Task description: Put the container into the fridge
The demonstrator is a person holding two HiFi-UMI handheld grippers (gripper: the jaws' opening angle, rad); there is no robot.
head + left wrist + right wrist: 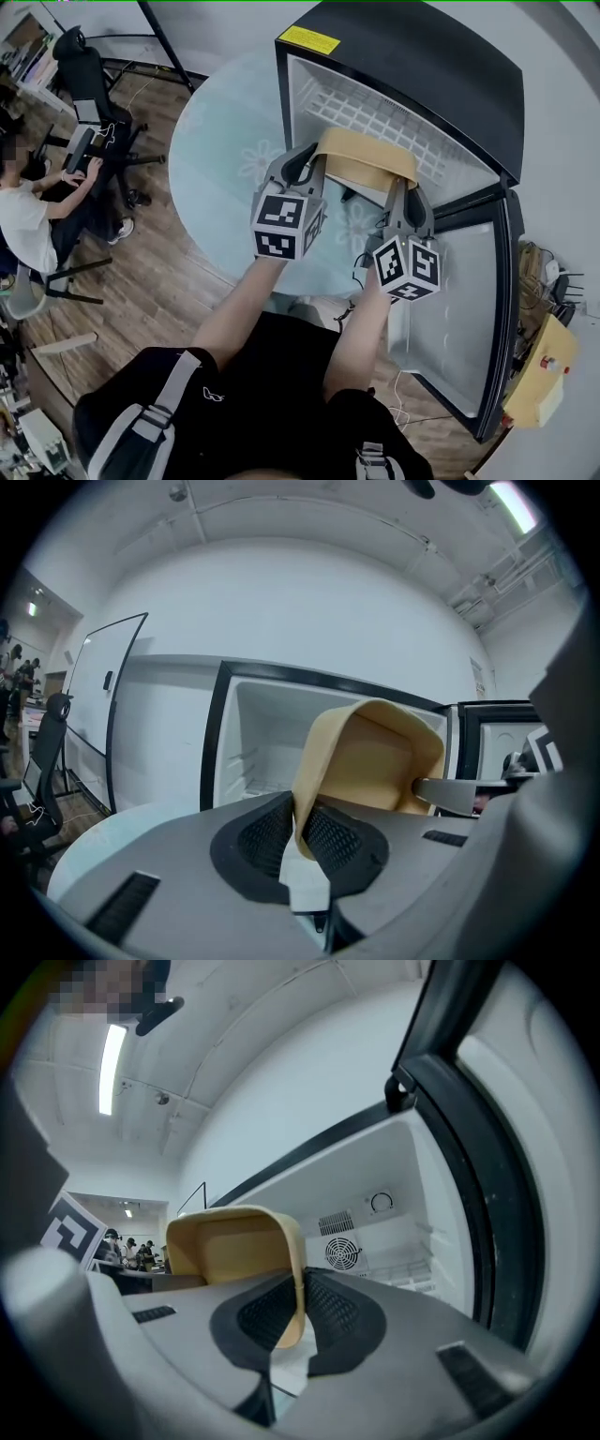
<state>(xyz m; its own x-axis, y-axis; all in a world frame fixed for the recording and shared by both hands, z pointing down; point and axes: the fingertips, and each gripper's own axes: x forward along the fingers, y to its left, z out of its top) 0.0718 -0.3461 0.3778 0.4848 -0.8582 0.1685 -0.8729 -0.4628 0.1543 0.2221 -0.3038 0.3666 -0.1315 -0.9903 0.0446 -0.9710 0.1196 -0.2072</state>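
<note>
Left gripper and right gripper pinch the container by its rim; we hold it at the open fridge ahead, seemingly not yet inside.

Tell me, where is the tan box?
In the head view's middle, the tan box is held between the left gripper and right gripper, just in front of the open fridge.

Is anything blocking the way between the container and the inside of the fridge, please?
Nothing visible does: the fridge door stands open, and the container, gripped by the left gripper and right gripper, faces the compartment.
</note>
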